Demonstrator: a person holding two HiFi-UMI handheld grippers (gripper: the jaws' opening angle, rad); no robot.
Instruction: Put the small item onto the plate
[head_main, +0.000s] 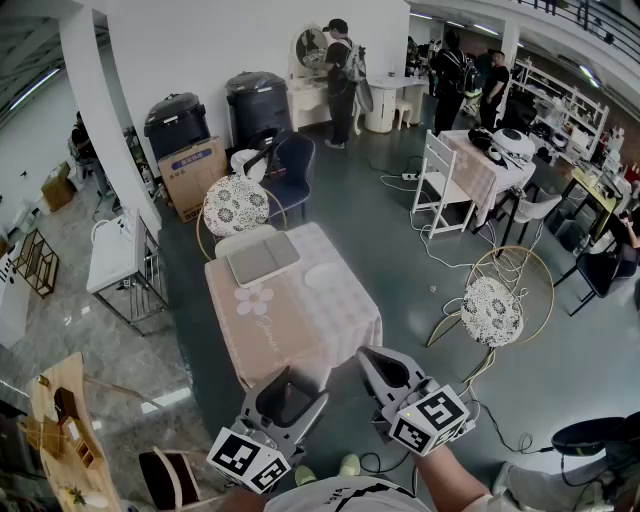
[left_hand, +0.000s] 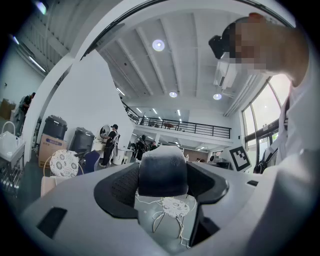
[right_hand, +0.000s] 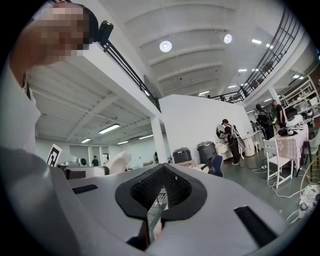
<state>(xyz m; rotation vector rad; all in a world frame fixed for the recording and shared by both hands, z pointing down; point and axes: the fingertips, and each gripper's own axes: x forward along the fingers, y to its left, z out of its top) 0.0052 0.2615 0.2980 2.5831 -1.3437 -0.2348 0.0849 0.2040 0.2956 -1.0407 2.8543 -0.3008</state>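
While the left tongs clamp the small item, it shows dark, rounded, pale-topped; right tongs closed, empty.

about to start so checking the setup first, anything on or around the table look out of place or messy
Nothing stands out. The plate lies flat on the table, the grey tray beside it, cloth smooth. Only loose cables trail over the floor to the right.
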